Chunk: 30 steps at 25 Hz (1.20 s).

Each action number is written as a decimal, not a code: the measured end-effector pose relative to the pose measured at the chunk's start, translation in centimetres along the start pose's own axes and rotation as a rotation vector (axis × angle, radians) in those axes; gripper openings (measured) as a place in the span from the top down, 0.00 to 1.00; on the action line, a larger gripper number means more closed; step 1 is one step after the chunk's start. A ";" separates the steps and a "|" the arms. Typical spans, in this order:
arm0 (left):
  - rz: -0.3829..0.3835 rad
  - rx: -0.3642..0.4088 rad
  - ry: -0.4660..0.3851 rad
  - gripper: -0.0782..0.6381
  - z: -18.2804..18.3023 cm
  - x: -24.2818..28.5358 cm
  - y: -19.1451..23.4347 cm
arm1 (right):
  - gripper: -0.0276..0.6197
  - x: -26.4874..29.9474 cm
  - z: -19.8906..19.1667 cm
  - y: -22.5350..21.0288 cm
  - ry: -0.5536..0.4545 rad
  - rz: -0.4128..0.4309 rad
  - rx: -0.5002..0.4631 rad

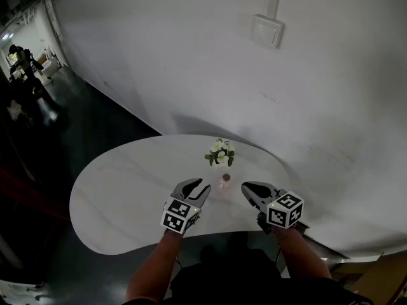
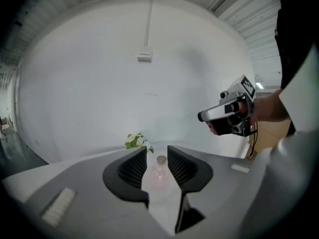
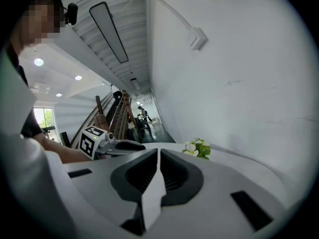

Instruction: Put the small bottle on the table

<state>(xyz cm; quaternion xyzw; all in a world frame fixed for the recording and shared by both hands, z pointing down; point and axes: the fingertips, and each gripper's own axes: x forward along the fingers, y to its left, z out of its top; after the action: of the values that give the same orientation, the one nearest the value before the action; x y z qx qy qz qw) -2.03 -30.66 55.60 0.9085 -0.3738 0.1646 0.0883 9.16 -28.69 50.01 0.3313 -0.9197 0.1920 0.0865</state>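
The small bottle (image 1: pixel 224 182), clear pinkish with a dark cap, stands upright on the white table (image 1: pixel 121 189) near its front edge. My left gripper (image 1: pixel 196 187) is just left of it, jaws open. In the left gripper view the bottle (image 2: pixel 160 172) shows in the gap of the left gripper (image 2: pixel 157 152), a little past the tips, and the pads do not press on it. My right gripper (image 1: pixel 245 187) hovers just right of the bottle, and the right gripper view shows that right gripper (image 3: pixel 158 153) with its jaws together and nothing between them.
A small pot of white flowers (image 1: pixel 220 152) stands on the table just behind the bottle. A white wall (image 1: pixel 191 62) curves close behind the table, with a switch box (image 1: pixel 266 30) on it. Dark floor lies to the left.
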 end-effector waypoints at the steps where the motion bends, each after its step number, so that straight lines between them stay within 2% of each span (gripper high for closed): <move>1: -0.004 -0.002 -0.005 0.70 0.2 -0.7 -0.1 | 0.94 -0.1 0.2 0.0 -0.008 -0.012 -0.004; 11: -0.002 0.028 -0.076 0.70 3.5 -4.4 -0.6 | 0.94 -3.4 2.3 -0.6 -0.090 -0.074 -0.016; 14: -0.042 0.078 -0.075 0.70 4.8 -4.2 -1.6 | 0.94 -4.2 2.6 -1.4 -0.094 -0.063 -0.016; 16: -0.068 0.083 -0.096 0.70 6.6 -4.4 -2.6 | 0.94 -4.7 3.1 -1.8 -0.096 -0.050 -0.019; 20: -0.070 0.097 -0.104 0.71 8.3 -4.8 -3.5 | 0.94 -5.3 3.8 -2.5 -0.102 -0.018 -0.022; 23: -0.027 0.042 -0.154 0.77 9.2 -5.7 -2.9 | 0.94 -5.2 4.2 -2.3 -0.104 0.014 -0.028; 30: 0.088 -0.113 -0.270 0.82 11.4 -7.5 -1.2 | 0.94 -5.1 5.1 -1.2 -0.117 0.055 -0.062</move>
<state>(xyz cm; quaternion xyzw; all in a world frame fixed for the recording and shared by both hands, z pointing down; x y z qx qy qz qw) -3.54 -28.14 42.22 0.8988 -0.4302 0.0233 0.0807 13.71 -28.71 44.25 0.3139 -0.9374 0.1459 0.0375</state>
